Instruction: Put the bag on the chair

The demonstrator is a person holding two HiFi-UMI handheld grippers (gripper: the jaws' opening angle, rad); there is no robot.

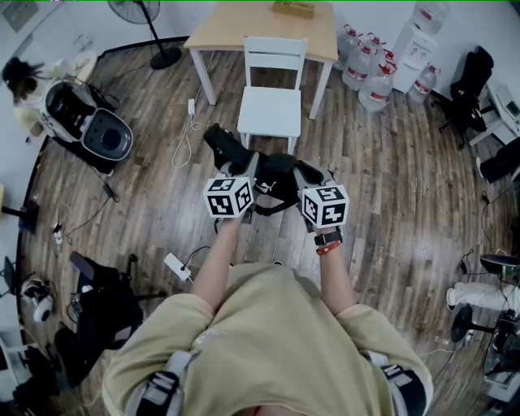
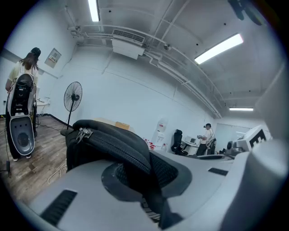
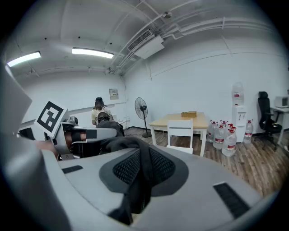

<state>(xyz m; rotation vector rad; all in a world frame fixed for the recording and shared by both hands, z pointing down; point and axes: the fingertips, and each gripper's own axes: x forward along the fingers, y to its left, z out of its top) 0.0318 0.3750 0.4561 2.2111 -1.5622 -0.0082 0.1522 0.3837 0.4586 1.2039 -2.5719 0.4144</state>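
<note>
The bag (image 1: 264, 175) hangs above the floor (image 1: 390, 187) between the left gripper (image 2: 152, 198) and the right gripper (image 3: 135, 189), with part of it caught in each gripper's jaws. Just beyond the bag stands the chair (image 1: 272, 101), its back toward the counter (image 1: 236, 32) behind it. A box (image 1: 294, 8) lies on the counter's far edge. Water bottles (image 1: 367, 69) stand on the floor right of the counter, with a dispenser (image 1: 421, 36) beside them. A fan (image 1: 153, 32) stands left of the counter. A power strip (image 1: 177, 265) lies on the floor left of the person.

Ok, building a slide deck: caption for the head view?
Left gripper and right gripper hold a black bag before the white chair.
</note>
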